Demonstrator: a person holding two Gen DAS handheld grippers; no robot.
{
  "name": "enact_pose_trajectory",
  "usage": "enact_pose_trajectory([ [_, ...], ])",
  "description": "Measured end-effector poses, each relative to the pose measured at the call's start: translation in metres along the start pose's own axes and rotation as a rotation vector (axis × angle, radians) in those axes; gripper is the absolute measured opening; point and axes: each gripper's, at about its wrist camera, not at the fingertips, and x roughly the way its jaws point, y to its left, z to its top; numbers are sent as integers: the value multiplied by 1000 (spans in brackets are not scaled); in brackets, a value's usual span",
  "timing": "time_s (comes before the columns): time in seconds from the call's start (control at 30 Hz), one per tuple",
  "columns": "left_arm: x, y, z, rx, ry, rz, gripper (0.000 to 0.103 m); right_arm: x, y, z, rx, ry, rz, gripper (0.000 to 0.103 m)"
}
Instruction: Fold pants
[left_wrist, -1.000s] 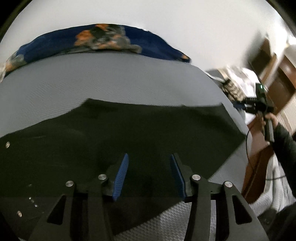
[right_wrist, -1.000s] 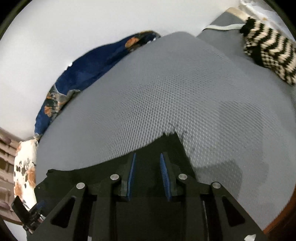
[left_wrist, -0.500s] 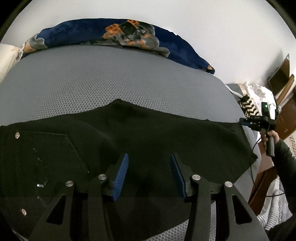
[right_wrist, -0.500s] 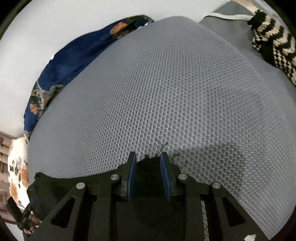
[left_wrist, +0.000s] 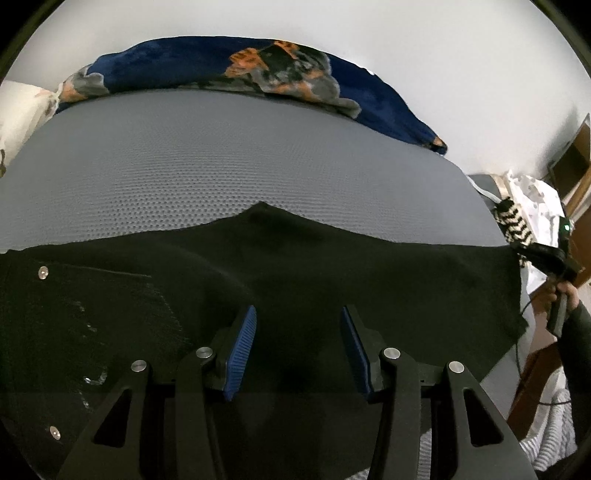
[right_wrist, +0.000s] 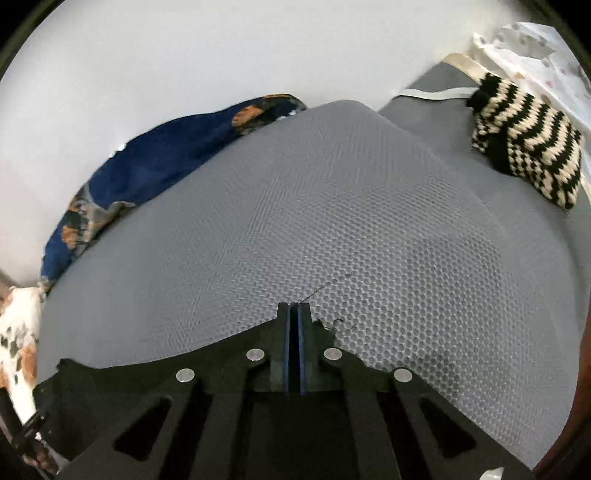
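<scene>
Right wrist view shows your right gripper (right_wrist: 294, 317) pinching the hem corner of the black pants (left_wrist: 332, 280) spread flat on the grey mattress (right_wrist: 332, 221), while your left gripper (left_wrist: 298, 332) hovers spread above them; expect soft, limp cloth, so grip edges

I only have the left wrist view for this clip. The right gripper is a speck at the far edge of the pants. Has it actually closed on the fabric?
Observer: Yes. The right gripper has its jaws pressed together on the frayed corner of the black pants.
Operator: Is the left gripper holding anything?
Observer: No. The left gripper is open above the pants, pads apart.
Operator: Anything beyond that corner?
Observer: A striped knit item lies at the mattress edge, apart from the pants.
</scene>
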Motion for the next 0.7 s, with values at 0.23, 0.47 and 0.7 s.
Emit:
enact_pose_trajectory([
  [0.23,15,19,-11,-5,47,72,49,39,-13,-7,59,76,-64,8],
  [0.47,8,22,-15,-17,34,40,49,-11,-6,-21,46,40,-71,15],
  [0.7,-3,-4,-30,71,43,-22,49,-53,-1,-82,8,80,-80,15],
])
